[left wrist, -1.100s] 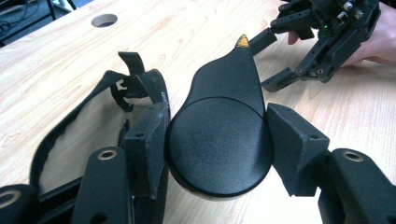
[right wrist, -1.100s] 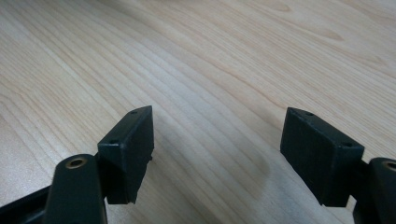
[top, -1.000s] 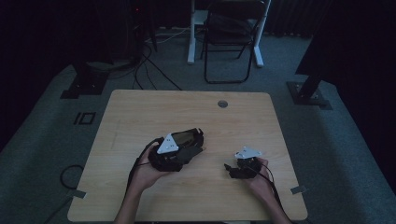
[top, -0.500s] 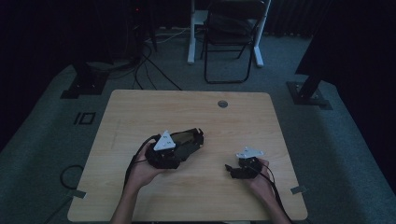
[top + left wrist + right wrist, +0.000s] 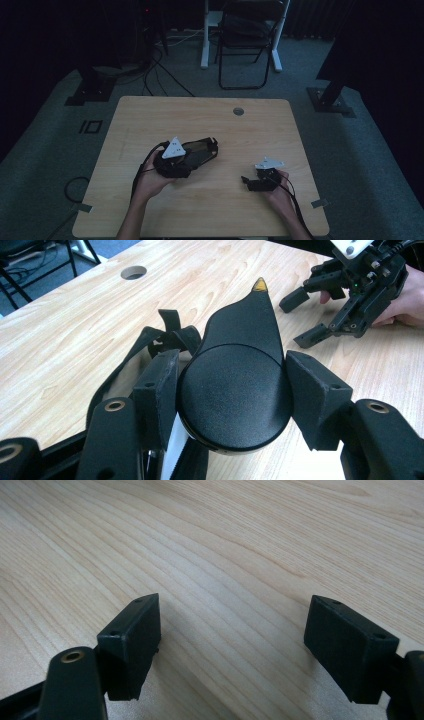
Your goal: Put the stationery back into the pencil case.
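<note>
A black device (image 5: pixel 235 390) with a round body, a tapering nose with an orange tip and black straps (image 5: pixel 170 332) sits between the pads of my left gripper (image 5: pixel 235 392). The pads press its round body from both sides. In the high view the left gripper (image 5: pixel 192 157) holds this device (image 5: pixel 202 149) just above the table's middle. My right gripper (image 5: pixel 246 181) rests low at the table's front right and points left. Its jaws have just been opening, and in the right gripper view they (image 5: pixel 232 640) stand wide apart over bare wood with nothing between them.
The wooden table (image 5: pixel 150 115) has a round cable hole (image 5: pixel 238 111) near its far edge. A folding chair (image 5: pixel 247 45) and cables lie on the floor beyond it. The right gripper (image 5: pixel 302 319) also appears in the left gripper view, at its upper right.
Both hands keep their places. The grey plate on the left gripper has shifted slightly toward the far left.
</note>
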`<state>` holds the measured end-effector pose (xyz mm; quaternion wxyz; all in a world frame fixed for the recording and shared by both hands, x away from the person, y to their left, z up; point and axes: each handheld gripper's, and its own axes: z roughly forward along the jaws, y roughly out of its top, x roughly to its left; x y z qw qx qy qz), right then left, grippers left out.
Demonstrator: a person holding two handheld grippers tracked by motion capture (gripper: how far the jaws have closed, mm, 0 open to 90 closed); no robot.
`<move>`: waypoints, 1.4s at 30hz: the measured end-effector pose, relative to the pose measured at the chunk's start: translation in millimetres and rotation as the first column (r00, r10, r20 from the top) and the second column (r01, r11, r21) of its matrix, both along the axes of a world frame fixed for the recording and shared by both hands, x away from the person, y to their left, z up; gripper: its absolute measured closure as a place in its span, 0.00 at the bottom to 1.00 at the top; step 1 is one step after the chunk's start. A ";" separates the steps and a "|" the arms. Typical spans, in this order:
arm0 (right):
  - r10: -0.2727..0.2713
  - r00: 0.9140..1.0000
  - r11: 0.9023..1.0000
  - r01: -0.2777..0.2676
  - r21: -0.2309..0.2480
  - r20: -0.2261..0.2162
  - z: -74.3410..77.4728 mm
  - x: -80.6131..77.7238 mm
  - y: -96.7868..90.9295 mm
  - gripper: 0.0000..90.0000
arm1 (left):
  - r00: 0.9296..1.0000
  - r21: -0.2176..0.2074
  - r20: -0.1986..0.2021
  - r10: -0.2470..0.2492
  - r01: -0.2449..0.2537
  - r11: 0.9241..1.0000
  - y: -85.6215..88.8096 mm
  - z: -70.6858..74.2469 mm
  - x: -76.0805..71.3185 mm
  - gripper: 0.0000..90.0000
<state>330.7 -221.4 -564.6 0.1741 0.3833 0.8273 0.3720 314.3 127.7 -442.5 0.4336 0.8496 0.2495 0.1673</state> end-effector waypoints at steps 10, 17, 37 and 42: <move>0.000 1.000 1.000 0.000 0.000 0.000 0.0 0.0 0.0 0.25 | 1.000 0.005 0.006 0.005 -0.005 1.000 3.1 3.4 1.0 0.46; 0.000 1.000 1.000 0.000 0.000 0.000 0.0 0.0 0.1 0.25 | 1.000 0.006 0.011 0.015 -0.015 1.000 6.0 4.9 2.0 0.46; 0.001 1.000 1.000 -0.001 0.001 -0.001 0.0 0.1 0.0 0.25 | 0.998 0.007 0.035 0.058 -0.058 0.998 11.9 7.3 8.0 0.46; 0.001 1.000 1.000 -0.001 0.002 -0.001 0.0 0.1 0.0 0.25 | 0.997 0.004 0.036 0.070 -0.070 0.998 13.3 6.6 10.7 0.46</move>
